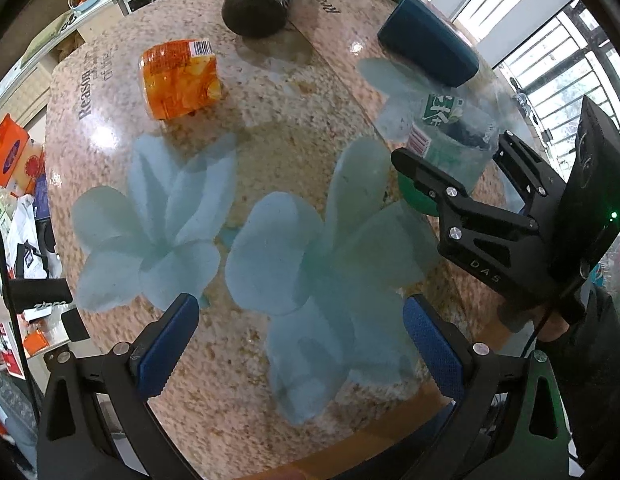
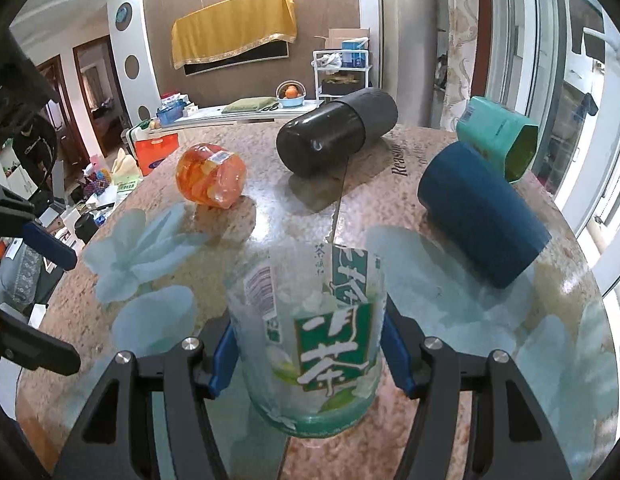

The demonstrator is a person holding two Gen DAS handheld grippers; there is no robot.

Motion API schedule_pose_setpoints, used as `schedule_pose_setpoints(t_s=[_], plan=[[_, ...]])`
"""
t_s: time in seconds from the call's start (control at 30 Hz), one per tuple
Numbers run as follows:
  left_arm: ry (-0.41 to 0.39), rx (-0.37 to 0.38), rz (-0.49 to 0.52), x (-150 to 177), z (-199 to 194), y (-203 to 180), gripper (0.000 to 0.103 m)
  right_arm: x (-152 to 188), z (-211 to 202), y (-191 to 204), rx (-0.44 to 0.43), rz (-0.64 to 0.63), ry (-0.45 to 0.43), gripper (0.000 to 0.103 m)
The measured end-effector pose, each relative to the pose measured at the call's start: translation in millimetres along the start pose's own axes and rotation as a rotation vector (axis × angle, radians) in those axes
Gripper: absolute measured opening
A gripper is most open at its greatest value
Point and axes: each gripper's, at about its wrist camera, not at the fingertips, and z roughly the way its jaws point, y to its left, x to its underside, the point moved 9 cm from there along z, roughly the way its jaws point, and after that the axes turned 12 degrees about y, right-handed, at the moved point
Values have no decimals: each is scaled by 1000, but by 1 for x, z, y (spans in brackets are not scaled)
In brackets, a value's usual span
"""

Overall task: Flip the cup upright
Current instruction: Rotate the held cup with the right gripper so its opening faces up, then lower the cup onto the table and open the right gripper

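A clear plastic cup (image 2: 310,332) with a green tea label and a green rim lies on the round table, rim end toward the right wrist camera. My right gripper (image 2: 308,344) has its blue pads on both sides of the cup, shut on it. The cup (image 1: 441,136) and the right gripper (image 1: 449,176) also show at the right of the left wrist view. My left gripper (image 1: 300,344) is open and empty above the table's near edge, apart from the cup.
On the speckled table (image 2: 270,208) with pale blue flower prints lie an orange plastic cup (image 2: 212,180), a black cylinder (image 2: 333,136), a dark blue cup (image 2: 481,216) and a teal cup (image 2: 501,136), all on their sides. Cluttered room beyond.
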Motion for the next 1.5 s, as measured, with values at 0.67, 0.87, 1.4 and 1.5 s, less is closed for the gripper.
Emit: schedule_pose_setpoints(t_s=[0.67,0.87,1.4,1.5], plan=[[-51,10,-11,8,-24,10,103,-18,-34,10,1,23,32,98],[-147,36,-19,-4,-64,14,103,-50,-79,9,20,0,21,103],[-273,65,-15,-33,-126,-30,103,-31,-130,-37,160,312,385,103],[-266,62,-19,-35,-124,-43,103,-26,-138,-42,174,298,409,103]])
